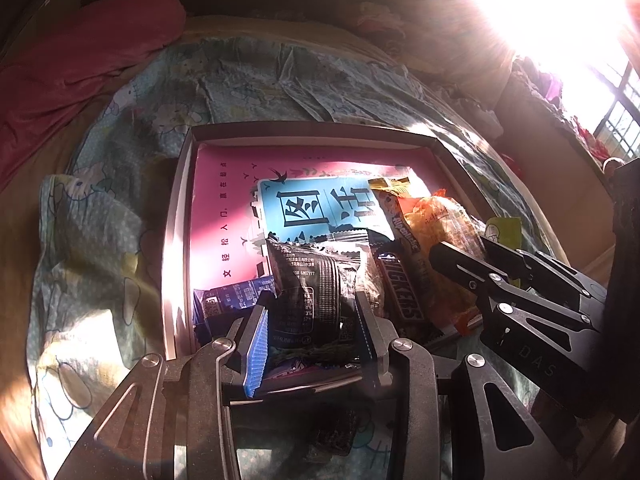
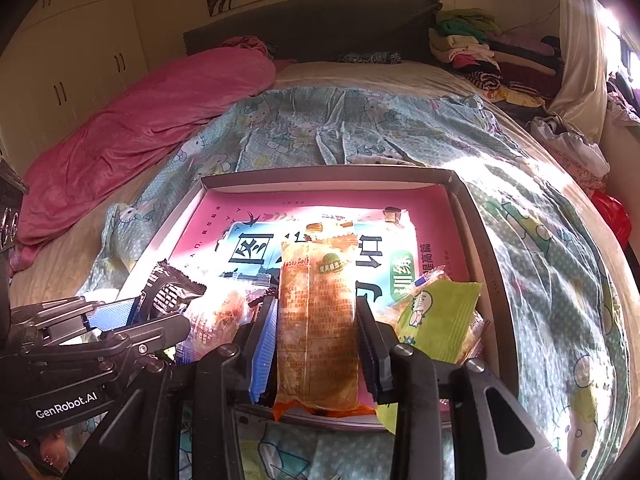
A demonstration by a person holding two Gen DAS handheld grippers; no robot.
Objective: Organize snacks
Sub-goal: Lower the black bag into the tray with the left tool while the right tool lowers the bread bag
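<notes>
Glaring through the window, sunlight washed out the upper right of the left wrist view and bleached part of the pink book lining the shallow cardboard box, whose near corners the gripper frames hid. The left gripper pinched a black crinkle-edged snack packet at the box's near edge, its small print too fine to read. The right gripper pinched a long orange snack packet upright over the book, beside a green packet.

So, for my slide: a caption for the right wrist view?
Right gripper clamps an orange snack packet above a pink-lined box on a bed.
</notes>
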